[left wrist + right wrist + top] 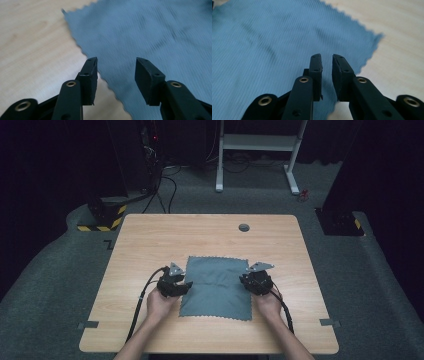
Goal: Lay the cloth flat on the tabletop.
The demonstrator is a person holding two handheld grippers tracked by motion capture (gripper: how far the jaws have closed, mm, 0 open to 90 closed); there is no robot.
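A grey-blue cloth with zigzag edges lies flat on the wooden table, with slight creases near its middle. My left gripper rests at the cloth's left edge. In the left gripper view its jaws stand well apart over the cloth's edge, with nothing between them. My right gripper is at the cloth's right edge. In the right gripper view its jaws leave only a narrow gap above the cloth and grip nothing.
A round grey grommet sits near the table's far edge. Tape strips mark the near left and near right of the table. Beyond the table are a white desk frame, cables and a yellow-black striped base.
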